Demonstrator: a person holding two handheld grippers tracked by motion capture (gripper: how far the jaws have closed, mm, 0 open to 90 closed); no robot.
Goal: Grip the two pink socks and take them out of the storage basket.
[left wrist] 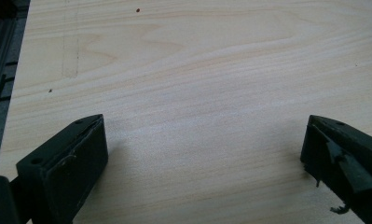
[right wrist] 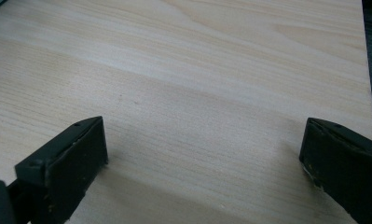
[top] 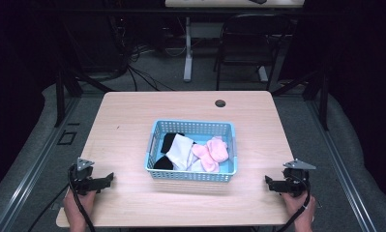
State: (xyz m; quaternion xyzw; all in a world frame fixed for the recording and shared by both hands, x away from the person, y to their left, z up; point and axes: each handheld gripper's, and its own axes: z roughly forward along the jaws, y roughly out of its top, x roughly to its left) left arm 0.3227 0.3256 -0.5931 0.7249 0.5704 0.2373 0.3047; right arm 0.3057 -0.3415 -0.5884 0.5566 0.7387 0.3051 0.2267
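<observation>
Both released: left tool (top: 102,181) and right tool (top: 273,183) flanking the sock basket (top: 190,176), about equally near, nothing gripped.

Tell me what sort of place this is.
Probably a lab or recording workspace: a bare wooden table inside a metal frame, cables trailing over the floor, and a folding chair behind.

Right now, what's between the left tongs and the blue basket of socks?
Just bare wooden table. In the high view, nothing lies between the open left tongs and the blue basket; the left gripper view shows plain wood ahead too.
</observation>
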